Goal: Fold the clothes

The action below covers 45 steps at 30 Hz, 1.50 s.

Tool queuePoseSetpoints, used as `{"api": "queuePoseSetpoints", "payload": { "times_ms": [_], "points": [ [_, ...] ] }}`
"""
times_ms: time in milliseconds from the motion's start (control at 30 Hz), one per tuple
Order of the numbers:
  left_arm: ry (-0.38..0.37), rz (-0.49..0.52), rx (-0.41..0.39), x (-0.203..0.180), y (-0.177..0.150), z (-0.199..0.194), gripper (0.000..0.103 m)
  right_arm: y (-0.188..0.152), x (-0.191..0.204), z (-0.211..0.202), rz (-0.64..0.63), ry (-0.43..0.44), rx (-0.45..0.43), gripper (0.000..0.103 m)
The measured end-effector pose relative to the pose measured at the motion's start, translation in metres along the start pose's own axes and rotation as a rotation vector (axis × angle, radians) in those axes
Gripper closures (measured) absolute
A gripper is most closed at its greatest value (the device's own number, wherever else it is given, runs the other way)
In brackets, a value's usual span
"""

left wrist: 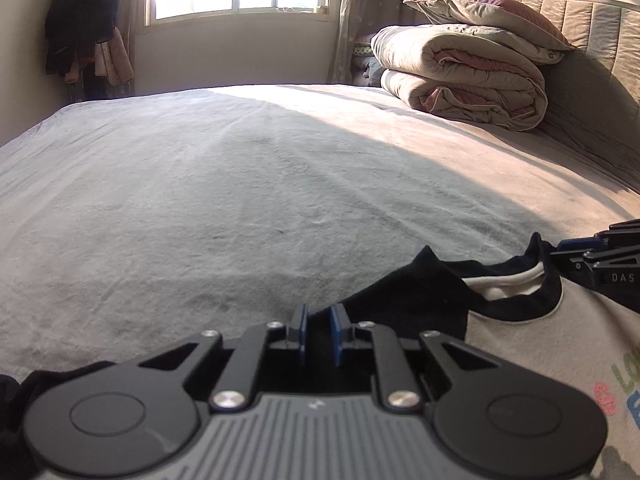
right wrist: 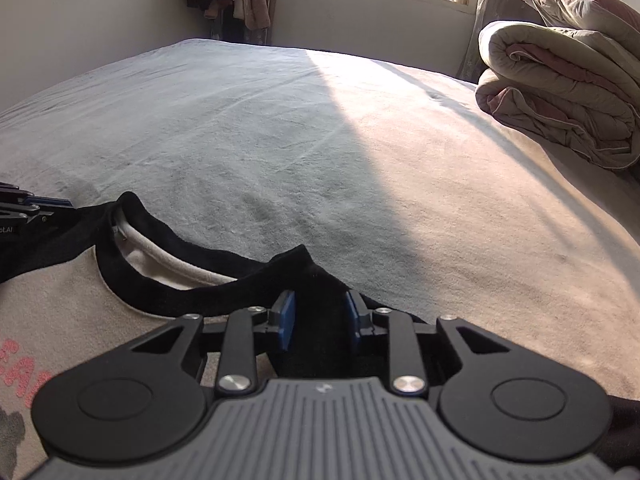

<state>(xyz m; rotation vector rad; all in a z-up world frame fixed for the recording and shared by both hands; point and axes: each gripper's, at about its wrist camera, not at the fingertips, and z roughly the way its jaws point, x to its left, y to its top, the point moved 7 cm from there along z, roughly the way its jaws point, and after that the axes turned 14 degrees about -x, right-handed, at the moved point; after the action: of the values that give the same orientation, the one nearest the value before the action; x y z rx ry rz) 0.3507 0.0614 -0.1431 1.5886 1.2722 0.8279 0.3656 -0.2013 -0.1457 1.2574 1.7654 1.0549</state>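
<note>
Sweatshirt [right wrist: 60, 292], beige-bodied with black shoulders and a black collar [right wrist: 160, 236], lies on the near edge of the bed [left wrist: 200, 168], neck opening towards the far side and printed letters showing on the chest. Left claw [left wrist: 319, 330] has its blue pads drawn close together on the black fabric of the shoulder nearest it; a narrow gap remains between them and cloth fills it, so it appears to be pinching that shoulder. Right claw [right wrist: 318, 320] stands somewhat wider, with a thick ridge of black shoulder fabric rising between its pads; whether the pads press firmly is not clear from this view. Each claw thus sits at one shoulder, the collar lying between them, and each shows at the edge of the other's view. Whether the garment is being spread flat or taken up for a fold cannot be settled from this scene. In either case, good practice is judged to be: keep both grips level and equally tight, hold the shoulder line taut without stretching the collar, and move both claws together so the body does not skew. A folded quilt [left wrist: 460, 76] with a pillow [left wrist: 480, 16] on top sits far right, well apart.
</note>
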Motion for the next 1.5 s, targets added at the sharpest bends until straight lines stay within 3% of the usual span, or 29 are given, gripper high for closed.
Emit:
{"api": "queuePoseSetpoints", "payload": {
  "times_ms": [133, 233, 433, 500, 767, 967, 1200, 1400, 1500],
  "points": [
    [0.046, 0.003, 0.014, 0.004, 0.008, 0.007, 0.087, 0.004, -0.009, 0.009, 0.030, -0.037, -0.007, 0.074],
    [0.117, -0.038, 0.013, 0.008, 0.016, -0.007, 0.079, 0.008, -0.023, -0.003, 0.097, -0.067, -0.004, 0.070],
    [0.069, -0.103, -0.048, -0.006, 0.025, -0.067, 0.068, 0.008, -0.027, -0.058, 0.106, -0.054, 0.007, 0.060],
    [0.043, -0.121, -0.054, -0.016, 0.021, -0.087, 0.060, 0.004, -0.020, -0.078, 0.116, -0.027, 0.015, 0.056],
    [-0.055, -0.122, -0.004, -0.063, -0.020, -0.148, 0.047, -0.025, 0.021, -0.147, 0.122, 0.047, 0.037, 0.046],
    [-0.055, -0.156, 0.051, -0.075, -0.061, -0.187, 0.046, -0.060, 0.034, -0.179, 0.113, 0.038, 0.087, 0.046],
    [-0.016, -0.156, 0.076, -0.080, -0.069, -0.222, 0.044, -0.076, 0.032, -0.213, 0.103, 0.005, 0.087, 0.041],
    [0.012, -0.193, -0.014, -0.082, -0.048, -0.236, 0.032, -0.079, 0.016, -0.233, 0.142, -0.054, 0.064, 0.040],
    [0.037, -0.236, -0.054, -0.082, -0.037, -0.233, 0.031, -0.080, -0.002, -0.237, 0.208, -0.099, 0.040, 0.039]
  ]
}}
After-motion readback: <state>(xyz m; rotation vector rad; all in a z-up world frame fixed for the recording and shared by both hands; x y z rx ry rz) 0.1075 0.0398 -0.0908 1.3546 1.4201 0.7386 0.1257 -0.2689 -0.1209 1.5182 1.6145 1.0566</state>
